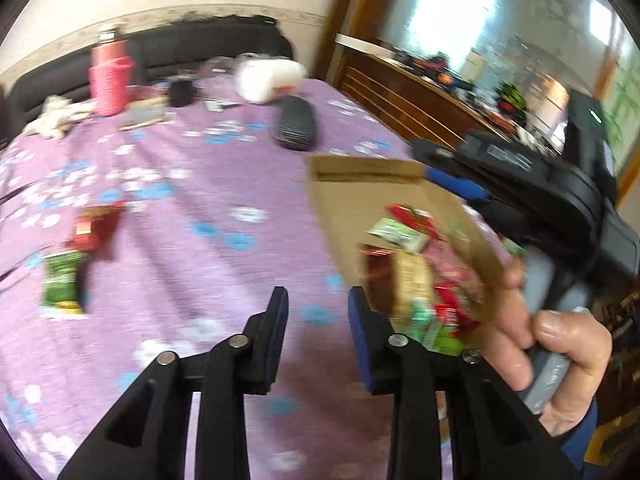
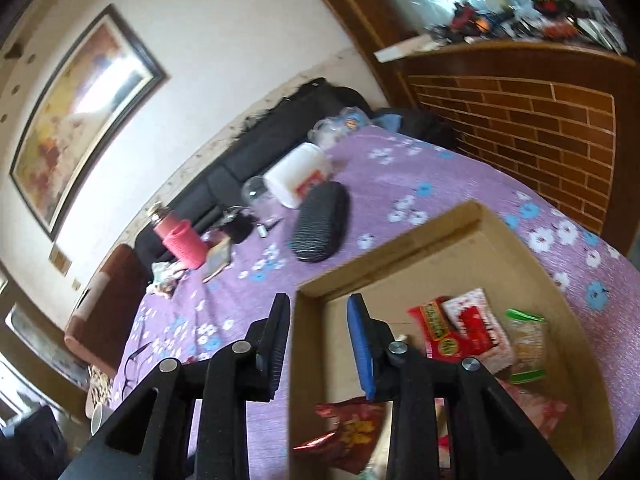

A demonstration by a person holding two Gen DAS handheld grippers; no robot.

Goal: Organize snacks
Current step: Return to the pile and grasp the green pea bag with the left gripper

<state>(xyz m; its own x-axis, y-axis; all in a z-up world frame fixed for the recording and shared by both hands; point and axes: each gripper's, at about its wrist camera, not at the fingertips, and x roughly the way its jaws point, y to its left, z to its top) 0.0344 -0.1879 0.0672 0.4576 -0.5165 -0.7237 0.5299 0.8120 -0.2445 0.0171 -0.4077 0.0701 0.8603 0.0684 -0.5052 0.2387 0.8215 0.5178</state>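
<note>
A brown cardboard box (image 1: 352, 188) holds several red and green snack packets (image 1: 404, 232) and stands on the purple flowered cloth. It also shows in the right wrist view (image 2: 452, 248), with packets (image 2: 456, 328) inside. My left gripper (image 1: 318, 320) is open and empty over the cloth beside the box's left wall. My right gripper (image 2: 318, 328) is open and straddles the box's left wall without gripping it; it shows from outside in the left wrist view (image 1: 452, 180). A red packet (image 1: 94, 226) and a green packet (image 1: 62, 282) lie loose at the left.
At the far end stand a pink cup (image 1: 110, 80), a white tub (image 1: 268, 76) and a black ribbed case (image 1: 296, 124). A dark sofa (image 2: 256, 152) lies behind, and a wooden and brick counter (image 2: 520, 112) to the right. Glasses (image 2: 134, 364) lie near the table's left edge.
</note>
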